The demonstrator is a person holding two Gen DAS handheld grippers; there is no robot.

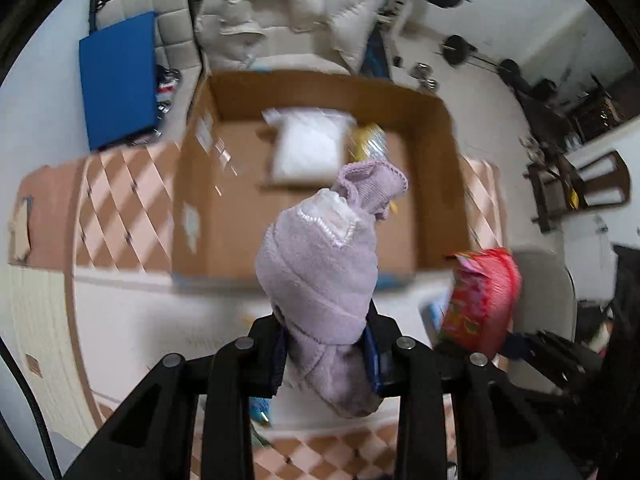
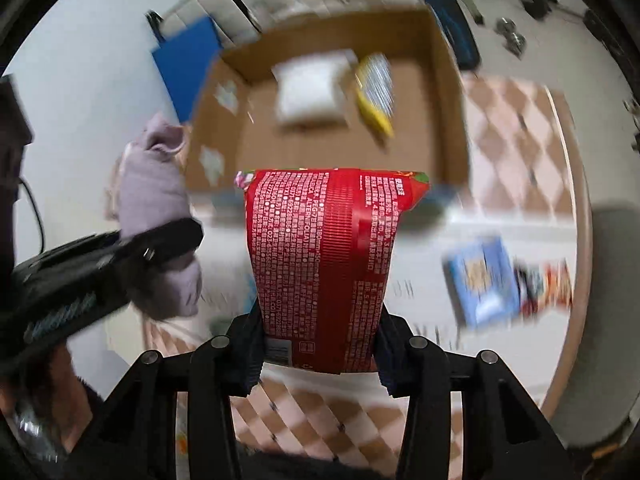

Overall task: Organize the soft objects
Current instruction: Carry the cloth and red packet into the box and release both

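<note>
Nearest the left wrist lens, the left gripper (image 1: pixel 326 344) points steeply down, its dark pads clamped on the lower end of a rolled lilac knit garment (image 1: pixel 320 264); the roll stands up out of the jaws, its white-trimmed neck and a loose cuff flopping toward the box beyond. Nearest the right wrist lens, the right gripper (image 2: pixel 320 344) also aims steeply down, its jaws squeezed on both sides of a red printed packet (image 2: pixel 324 256) that rises upright between them, small white lettering facing the camera.

Largest behind both is an open cardboard box (image 1: pixel 224 184) on a table covered with a peach and tan diamond-patterned cloth (image 1: pixel 120 208); inside the box lie a white soft pack (image 1: pixel 308 148) and, just beside it on the right, a yellow packet (image 1: pixel 370 144). Behind the box a cream padded jacket (image 1: pixel 288 12) is draped over a seat; a blue mat (image 1: pixel 118 80) sits left of it.

From the right wrist view the left gripper comes in at the left edge, tilted, with the lilac garment bulging above and below its jaw, level with the box's near left corner; on the table's white part to the right lie a blue packet (image 2: pixel 484 280) and a smaller red-and-black one (image 2: pixel 544 284), both blurred. Both held things hang over the table, near the box's front wall but outside it.
</note>
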